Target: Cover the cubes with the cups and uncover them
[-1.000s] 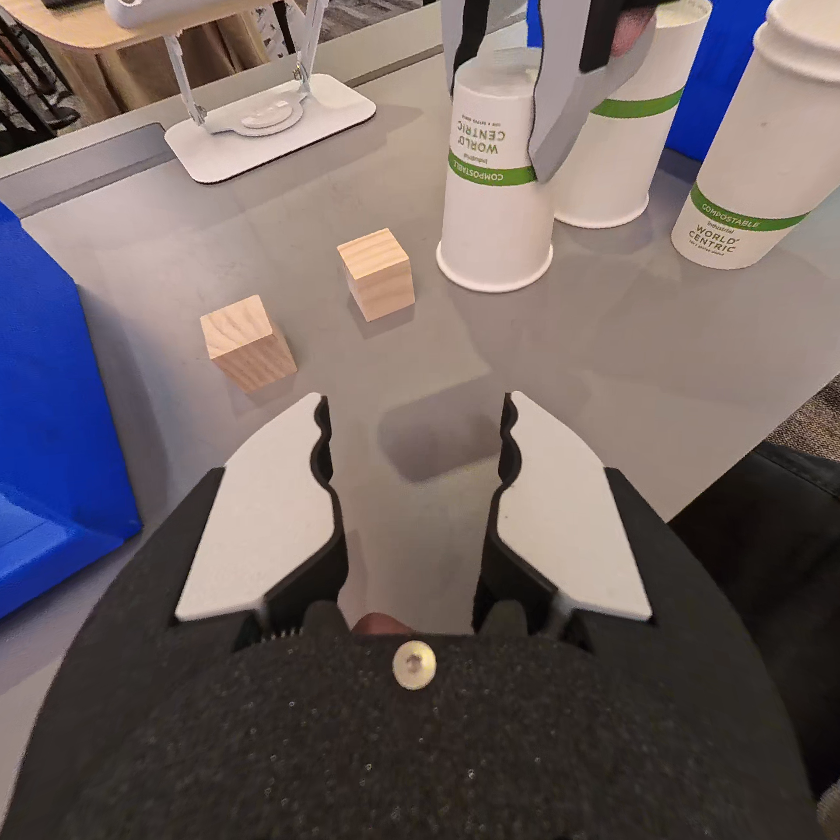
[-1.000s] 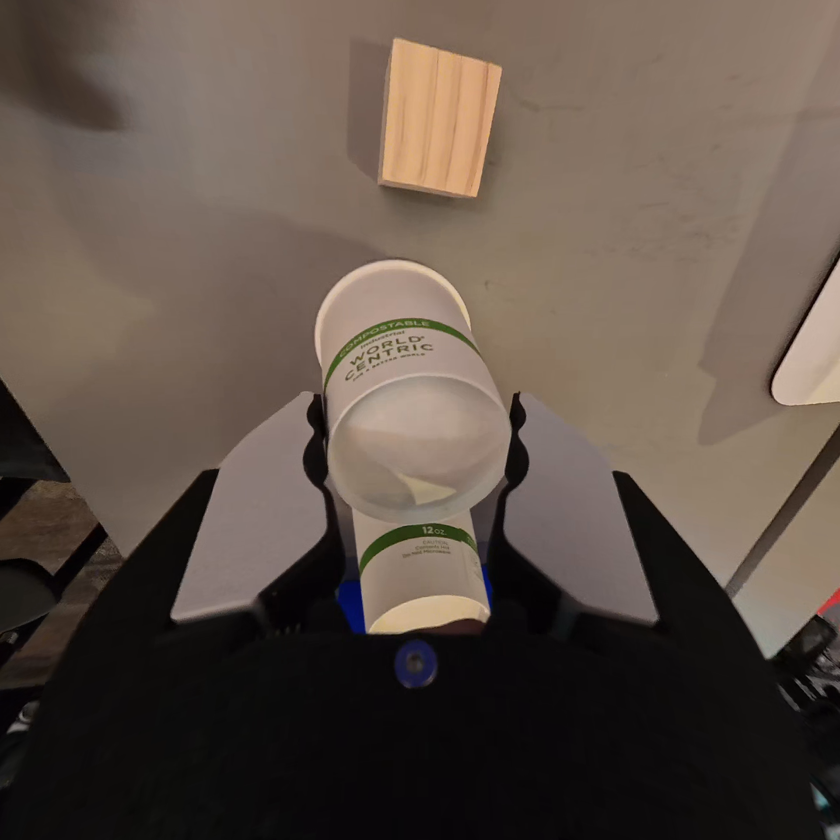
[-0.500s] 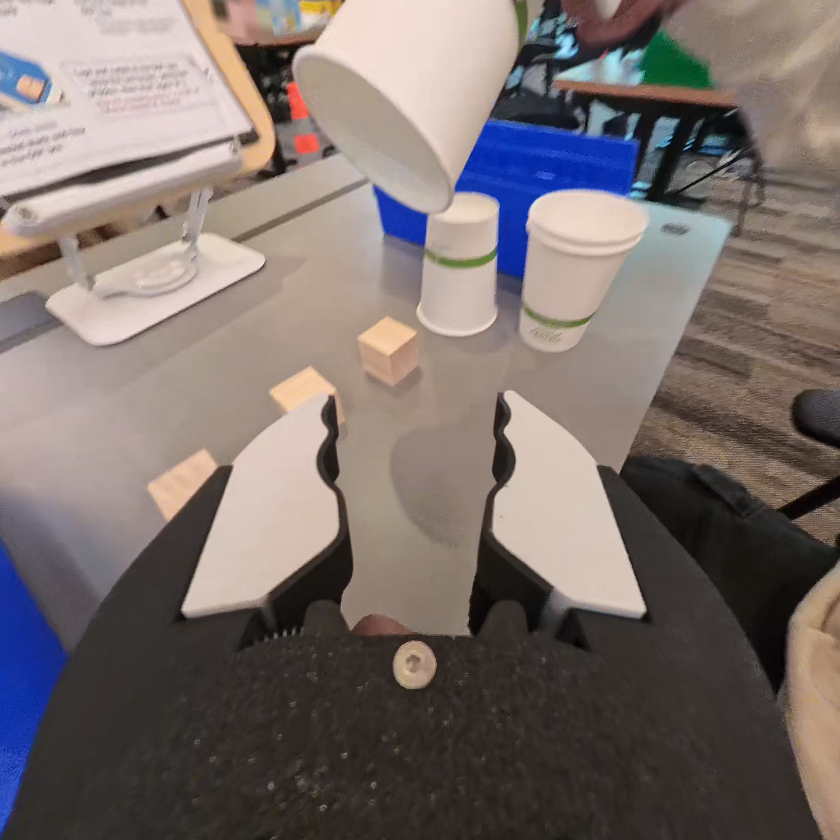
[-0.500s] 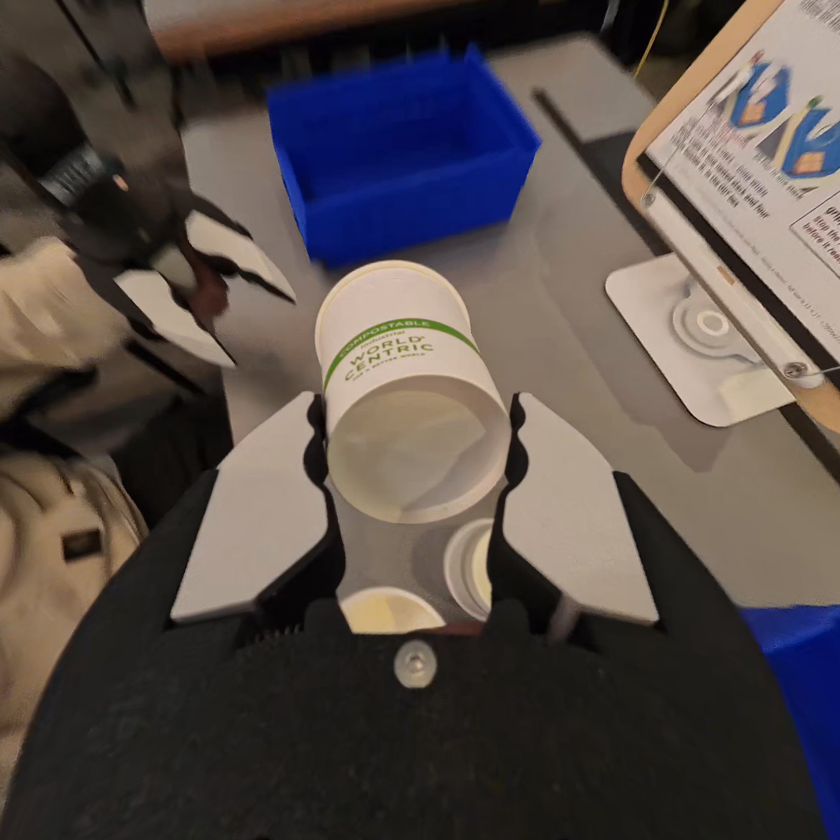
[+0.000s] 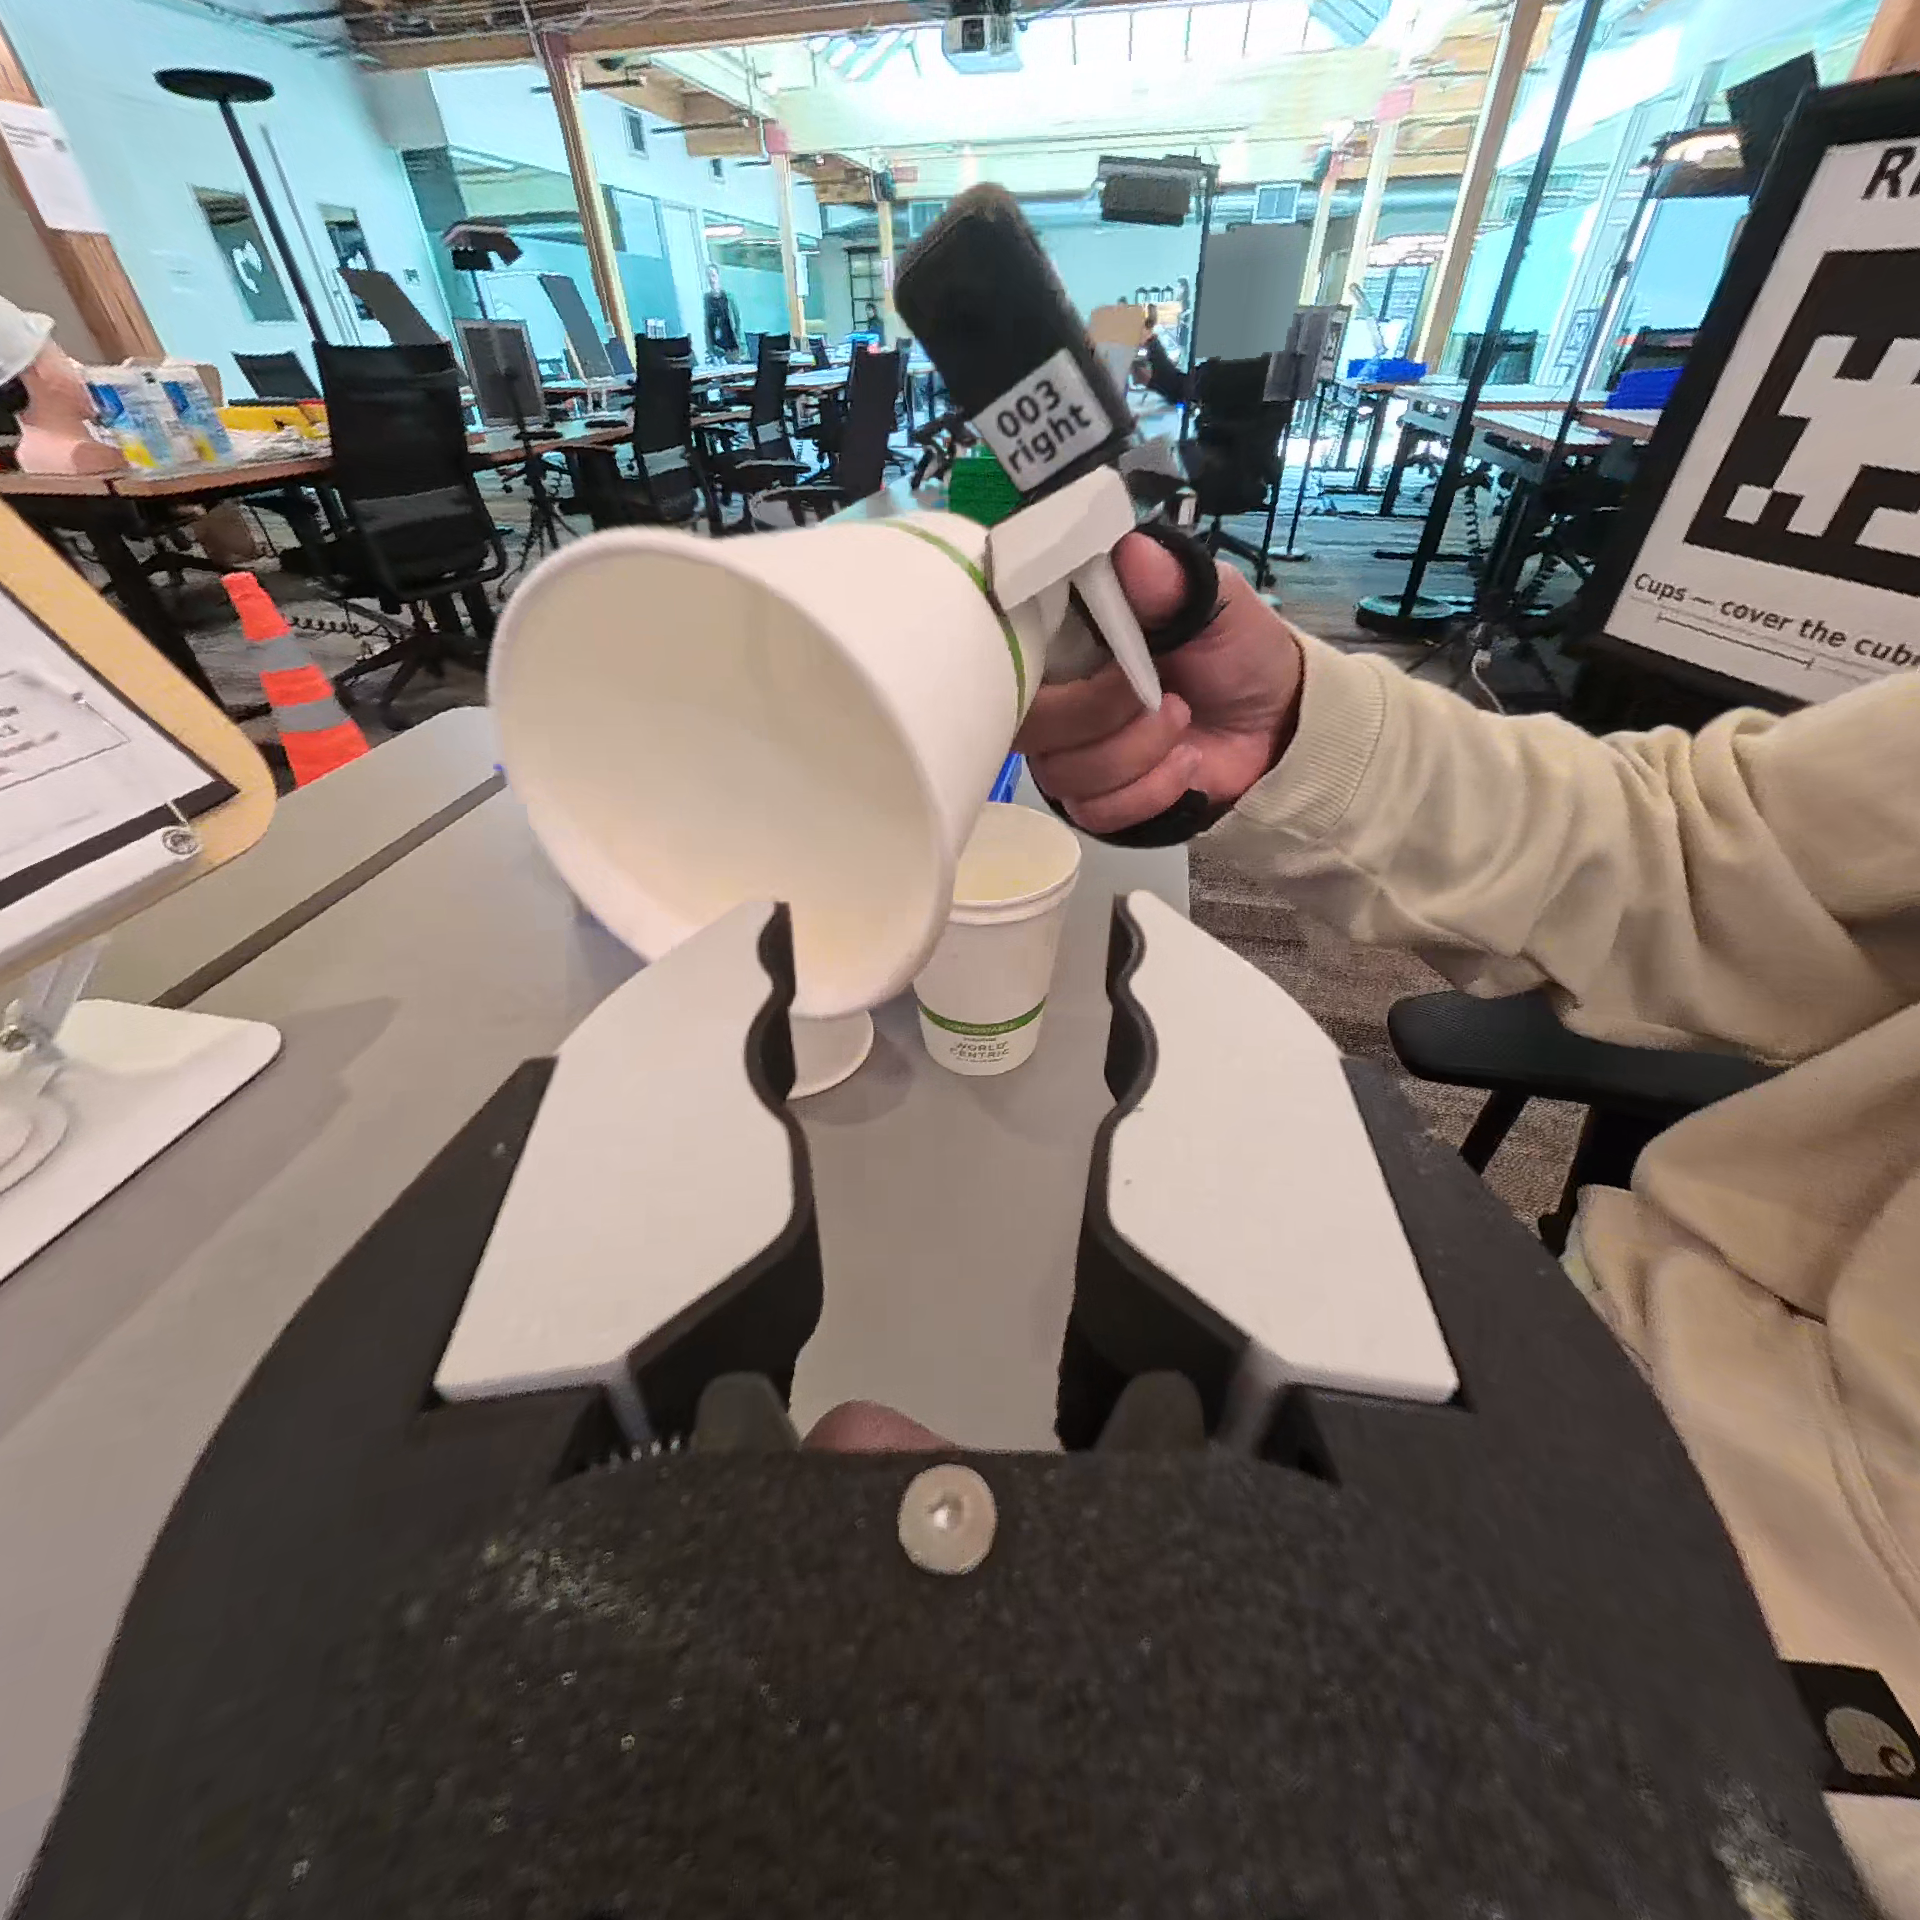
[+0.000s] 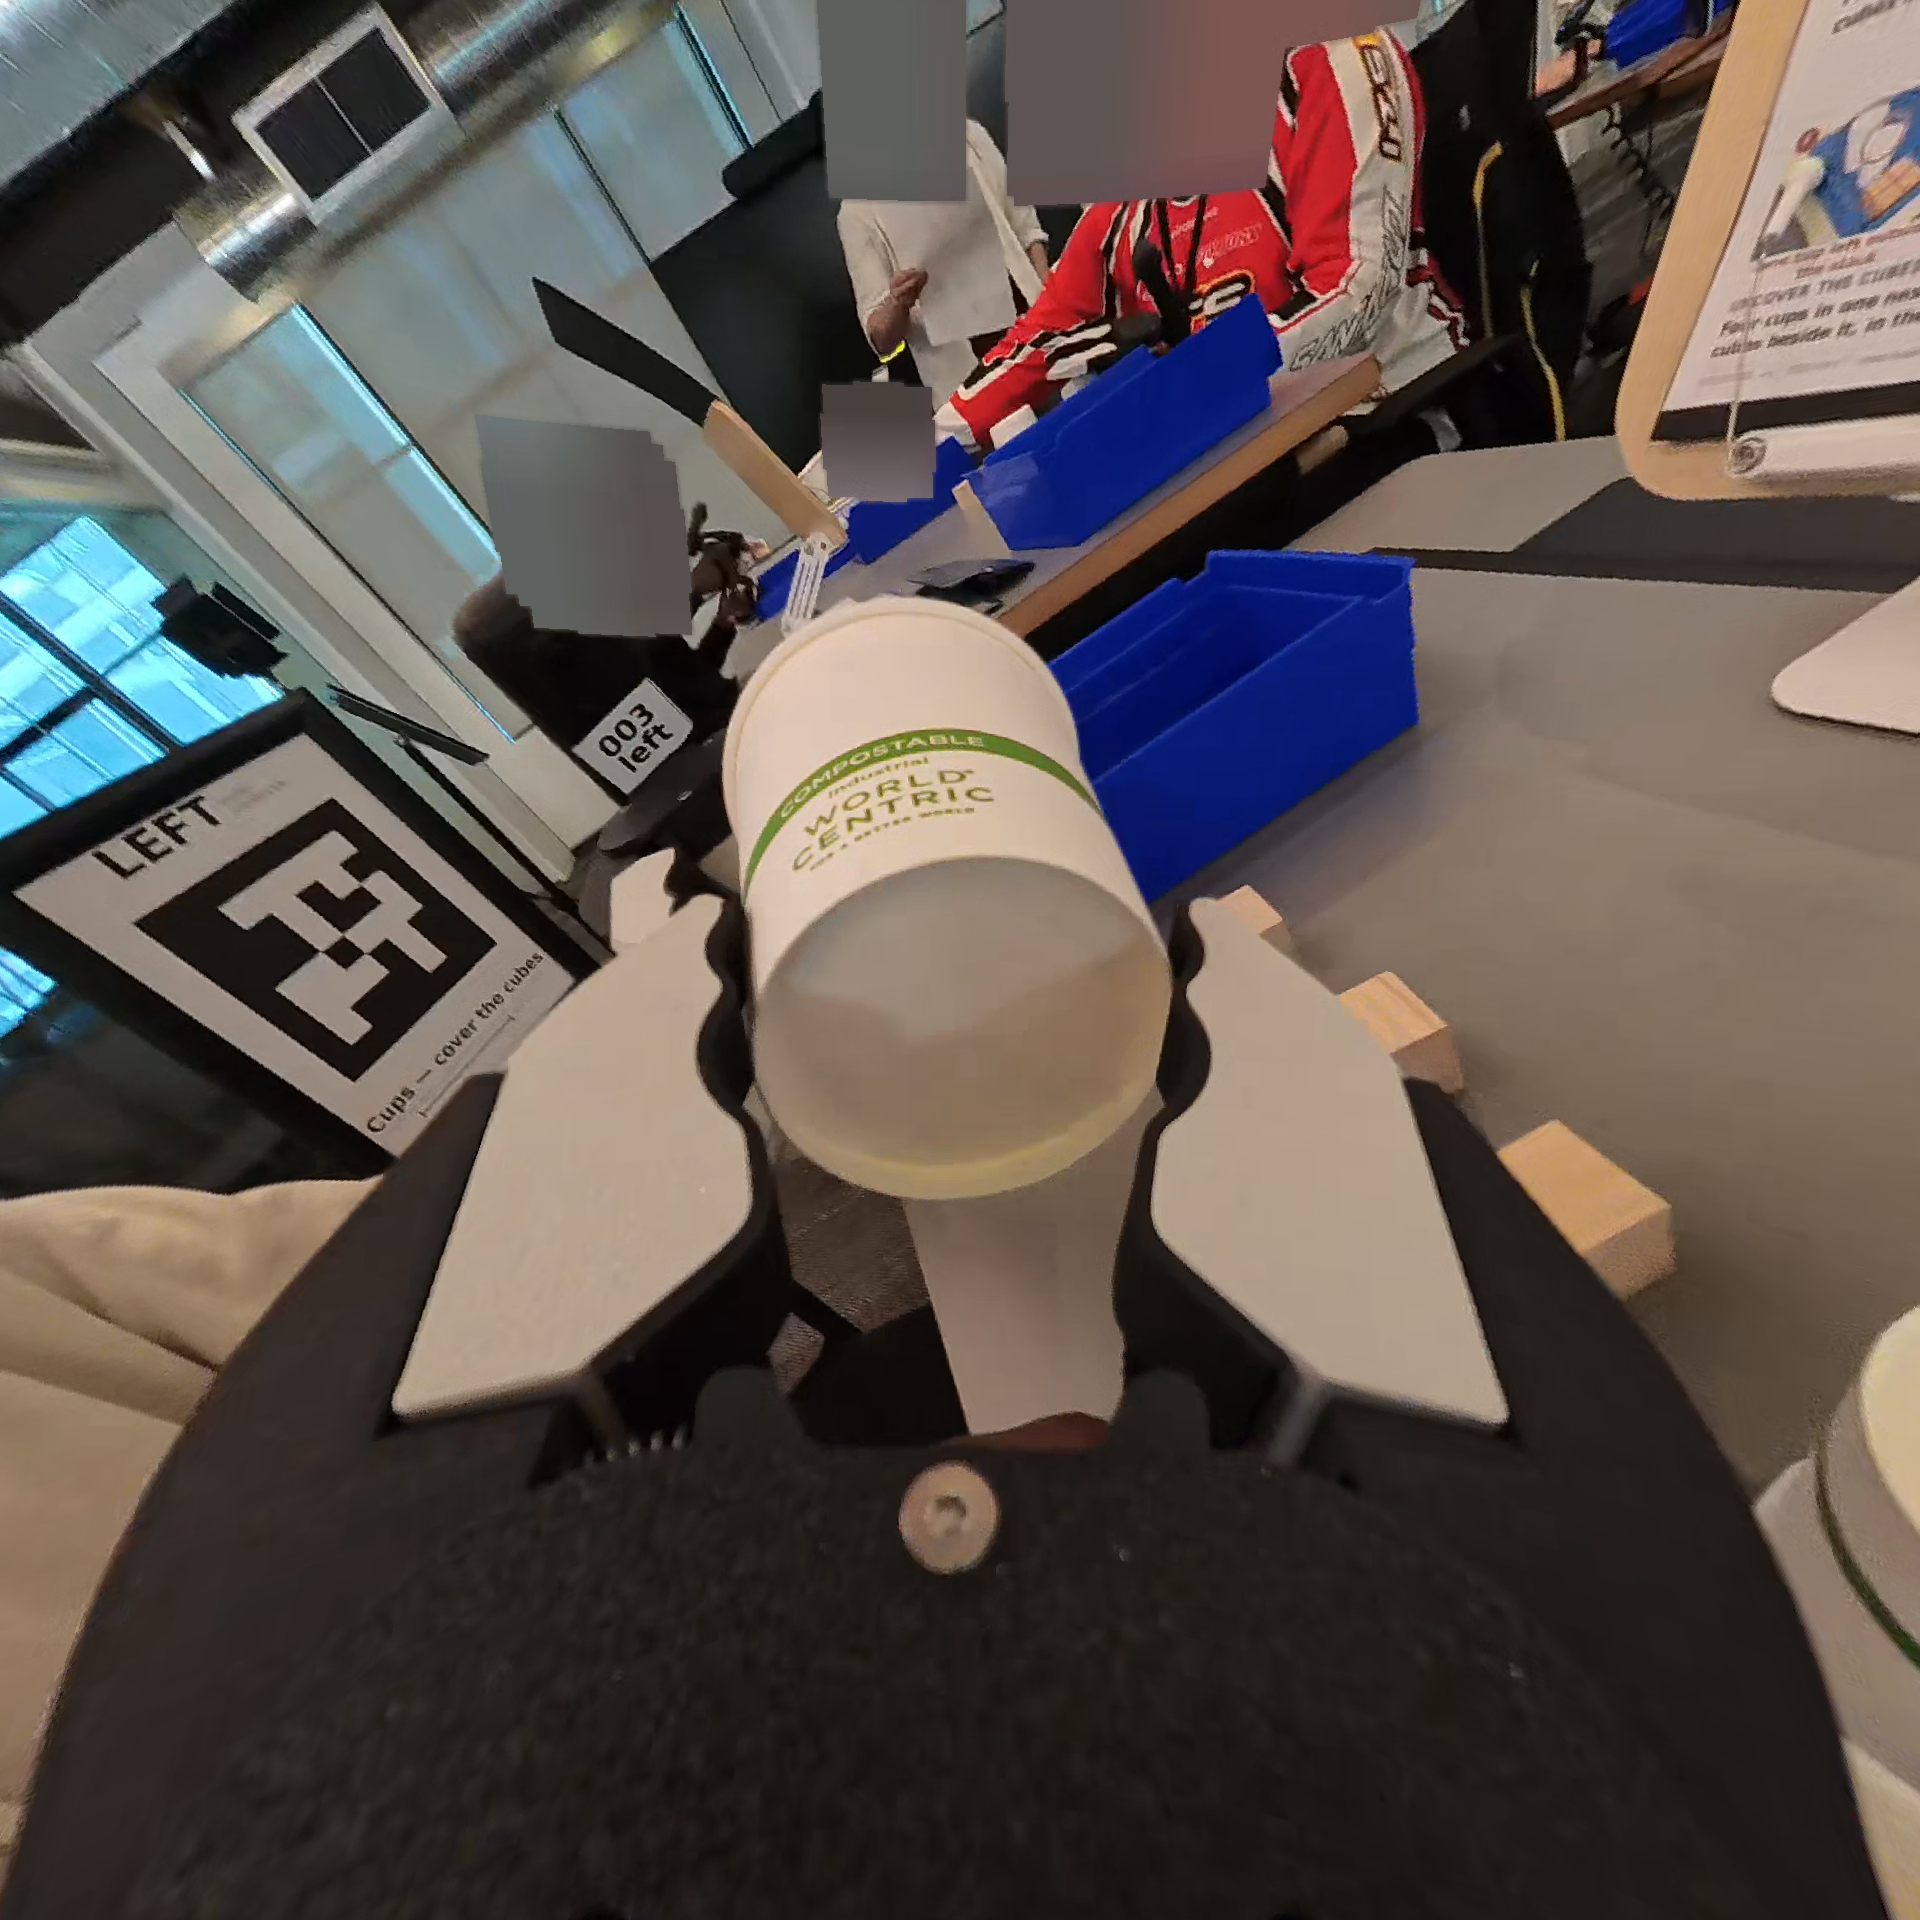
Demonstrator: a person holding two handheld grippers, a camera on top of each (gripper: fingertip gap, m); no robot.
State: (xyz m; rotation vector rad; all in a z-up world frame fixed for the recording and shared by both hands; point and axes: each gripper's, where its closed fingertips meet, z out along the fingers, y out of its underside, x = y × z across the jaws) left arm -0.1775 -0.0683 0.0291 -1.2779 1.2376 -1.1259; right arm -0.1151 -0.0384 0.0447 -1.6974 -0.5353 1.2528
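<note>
Fingers of the right gripper (image 6: 951, 935) are closed on the base end of a white paper cup with a green band (image 6: 914, 883), one finger on each side of it. The cup is held in the air above the grey counter (image 6: 1662, 935), tilted, with its closed bottom toward the right wrist camera. In the left wrist view the same cup (image 5: 748, 748) shows its wide open mouth toward that camera, and a person's hand (image 5: 1174, 717) in a cream sleeve grips the handle of the right gripper (image 5: 1039, 592).

The left gripper (image 5: 945, 977) is low over the counter (image 5: 416, 935) and its fingers are spread apart with nothing between them.

Beyond these fingers, an upright white paper cup with a green band (image 5: 997, 945) stands on the counter with its mouth up. Just beside it, partly hidden behind the held cup, the lower part of another white cup (image 5: 831, 1044) is visible.

In the right wrist view, three pale wooden cubes lie on the counter to the right of the fingers: the nearest cube (image 6: 1590, 1205), the middle cube (image 6: 1403, 1029), and a farther cube (image 6: 1257, 920) mostly hidden by the finger. A blue plastic bin (image 6: 1247, 707) sits on the counter behind them.
</note>
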